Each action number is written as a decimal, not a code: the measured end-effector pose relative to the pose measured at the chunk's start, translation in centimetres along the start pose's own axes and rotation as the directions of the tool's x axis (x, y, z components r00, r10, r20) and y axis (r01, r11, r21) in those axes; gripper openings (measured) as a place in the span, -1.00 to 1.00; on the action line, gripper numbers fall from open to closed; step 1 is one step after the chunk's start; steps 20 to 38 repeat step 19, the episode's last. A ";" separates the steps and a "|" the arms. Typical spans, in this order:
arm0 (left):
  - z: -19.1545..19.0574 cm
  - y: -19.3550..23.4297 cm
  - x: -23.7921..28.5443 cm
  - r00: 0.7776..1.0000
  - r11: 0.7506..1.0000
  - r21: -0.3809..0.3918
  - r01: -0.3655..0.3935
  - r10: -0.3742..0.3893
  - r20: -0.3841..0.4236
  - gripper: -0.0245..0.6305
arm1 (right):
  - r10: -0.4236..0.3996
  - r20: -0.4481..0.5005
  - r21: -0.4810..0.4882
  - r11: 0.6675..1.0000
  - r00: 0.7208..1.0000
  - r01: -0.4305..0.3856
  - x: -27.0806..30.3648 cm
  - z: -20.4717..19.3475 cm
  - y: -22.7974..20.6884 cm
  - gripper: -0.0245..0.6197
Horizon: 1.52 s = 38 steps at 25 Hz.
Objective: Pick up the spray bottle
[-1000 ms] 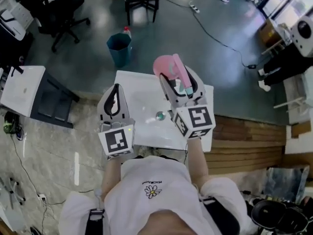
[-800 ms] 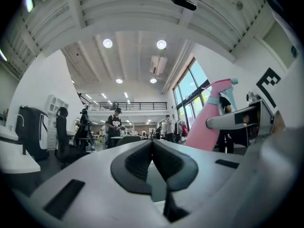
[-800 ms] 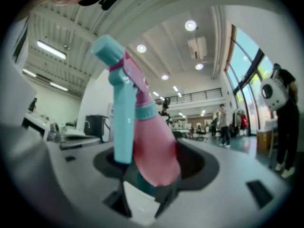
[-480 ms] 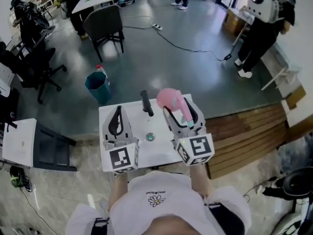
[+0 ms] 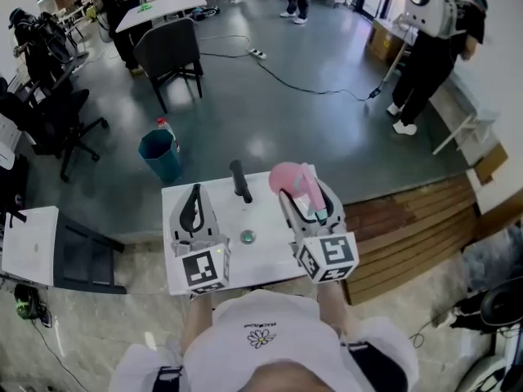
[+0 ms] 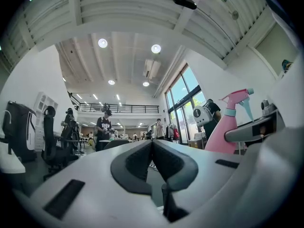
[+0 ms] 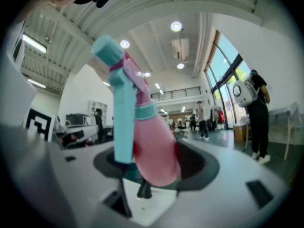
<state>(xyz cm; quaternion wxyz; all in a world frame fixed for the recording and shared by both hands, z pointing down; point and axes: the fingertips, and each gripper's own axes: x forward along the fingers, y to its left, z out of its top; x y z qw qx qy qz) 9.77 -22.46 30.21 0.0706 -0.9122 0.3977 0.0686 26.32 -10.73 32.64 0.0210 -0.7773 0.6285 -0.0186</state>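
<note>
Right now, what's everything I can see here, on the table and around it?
spray bottle: one, pink with teal trigger, in the right gripper
table: one, white, under both grippers
handle-like thing: one, black, table's far edge
small round thing: one, greenish, mid-table
bin: one, teal, floor beyond the table
chair: one, dark, farther back
left gripper: one, white, shut and empty
right gripper: one, white, shut on the spray bottle

The spray bottle (image 7: 151, 144) has a rounded pink body, a teal collar and a light-blue trigger and nozzle. Its body is clamped between the jaws of the right gripper (image 5: 304, 194). The neck rises past the jaw tips, with the spray head leaning toward the left jaw.
</note>
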 end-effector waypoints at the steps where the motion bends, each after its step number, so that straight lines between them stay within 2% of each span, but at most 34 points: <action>1: 0.0 0.1 0.1 1.000 1.000 0.000 -0.003 0.003 0.002 -0.86 | 0.004 0.001 0.001 1.000 1.000 -0.004 0.1 0.1 0.1 0.00; 10: -0.1 0.9 -0.2 0.999 1.000 0.006 -0.030 0.030 -0.014 -0.86 | 0.042 0.000 -0.006 0.999 0.999 -0.042 0.6 0.2 1.0 0.00; 38: 0.0 0.4 -0.5 0.999 0.999 0.025 -0.032 0.032 -0.024 -0.86 | 0.035 -0.012 0.016 0.999 0.999 -0.035 0.5 -0.4 -0.2 0.00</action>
